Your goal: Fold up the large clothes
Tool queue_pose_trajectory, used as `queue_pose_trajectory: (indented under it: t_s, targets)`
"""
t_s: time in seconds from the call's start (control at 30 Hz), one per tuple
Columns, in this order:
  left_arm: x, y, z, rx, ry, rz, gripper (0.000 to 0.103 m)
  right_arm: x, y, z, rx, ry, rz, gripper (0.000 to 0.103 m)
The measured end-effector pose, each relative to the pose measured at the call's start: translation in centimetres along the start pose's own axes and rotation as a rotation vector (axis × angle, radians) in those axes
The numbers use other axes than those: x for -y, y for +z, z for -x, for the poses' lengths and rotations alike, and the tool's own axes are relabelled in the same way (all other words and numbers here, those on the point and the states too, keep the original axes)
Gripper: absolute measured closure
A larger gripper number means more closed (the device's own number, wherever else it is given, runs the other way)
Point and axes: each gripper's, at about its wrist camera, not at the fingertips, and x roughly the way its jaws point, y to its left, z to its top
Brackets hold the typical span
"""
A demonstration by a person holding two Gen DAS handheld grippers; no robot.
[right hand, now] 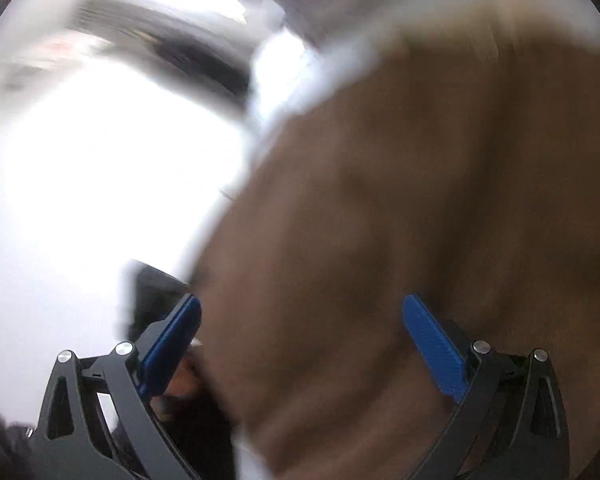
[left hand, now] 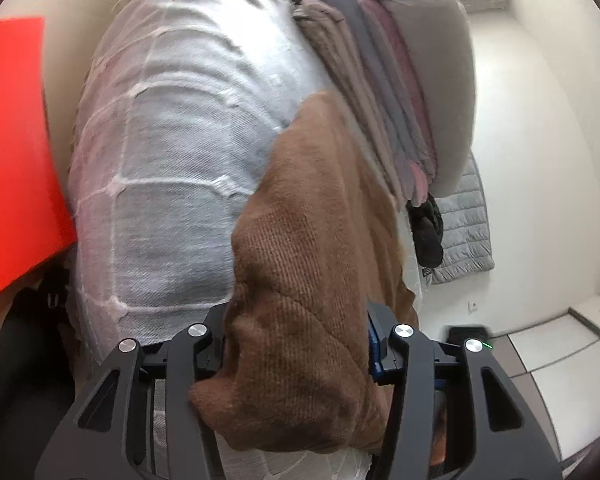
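Observation:
A brown knit garment lies in a long bunch down the right side of a bed. Its near end is gathered between the fingers of my left gripper, which is shut on the thick wad of cloth. In the right wrist view, which is badly blurred, the same brown garment fills the right half. My right gripper stands wide open against it. Its blue pads are far apart, and the cloth spreads between and behind them without being pinched.
A pale blue blanket with a white grid covers the bed. Folded clothes and a grey pillow sit behind the garment. A red board leans at the left. A grey quilted jacket hangs at the right above the tiled floor.

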Motion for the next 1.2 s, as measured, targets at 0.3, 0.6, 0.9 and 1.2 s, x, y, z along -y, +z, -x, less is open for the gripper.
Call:
queue_pose_trajectory:
  t_s: [0.3, 0.6, 0.9, 1.2]
  targets:
    - [1.0, -0.1, 0.2, 0.019, 0.029, -0.003, 0.062, -1.3, -0.8, 6.7, 0.219, -0.412, 0.084, 0.005]
    - [-1.1, -0.1, -1.0, -0.002, 0.099, 0.11, 0.04, -3.1, -3.3, 8.6, 0.286, -0.893, 0.186, 0.005]
    - [-0.9, -0.2, -1.0, 0.008, 0.009, 0.079, 0.068, 2.7, -5.9, 8.6, 0.16, -0.966, 0.122, 0.005]
    - [2.7, 0.0, 0.1, 0.055, 0.002, -0.049, 0.076, 1.0, -5.8, 8.5, 0.186, -0.943, 0.09, 0.005]
